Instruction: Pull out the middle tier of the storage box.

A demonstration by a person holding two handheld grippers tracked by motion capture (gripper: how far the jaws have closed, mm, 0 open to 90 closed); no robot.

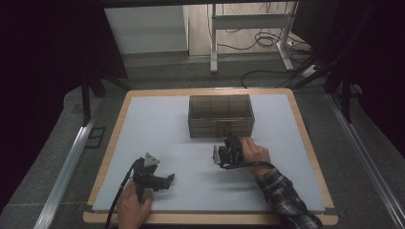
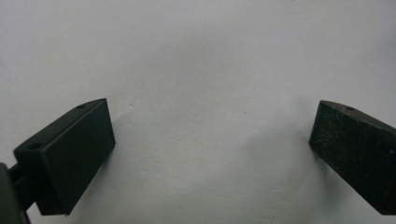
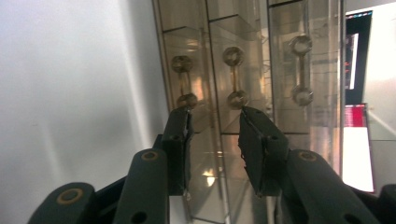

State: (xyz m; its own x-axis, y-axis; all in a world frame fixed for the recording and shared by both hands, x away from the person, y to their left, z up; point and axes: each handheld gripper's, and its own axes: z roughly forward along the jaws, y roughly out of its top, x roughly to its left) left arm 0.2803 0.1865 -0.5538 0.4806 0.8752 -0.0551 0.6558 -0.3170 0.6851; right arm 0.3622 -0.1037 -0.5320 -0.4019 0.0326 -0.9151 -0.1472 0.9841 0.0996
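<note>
The right gripper (image 3: 215, 116) had its fingers (image 3: 180, 140) partly open, with a narrow gap between them and nothing held. Their tips were right up at the front of the clear drawer box (image 3: 243, 60). One of its small handles (image 3: 235, 77) sat just past the gap. I could not tell if the fingers touched it. So the job looked only just begun. The drawers looked shut, and the handle was not yet gripped. Grabbing it and pulling seemed to be what was left.

The left gripper (image 2: 210, 140) had its fingers (image 2: 70, 154) wide open and empty, just over the bare white mat (image 2: 201, 56).

From above, the box (image 1: 220, 116) stood just beyond the right gripper (image 1: 228, 151). The left gripper (image 1: 157, 179) was well apart from it, near the front edge of the counter (image 1: 114, 131). Nothing stood in the way. Two more handles sat close beside the one in line, so the fingers could catch the wrong one.
</note>
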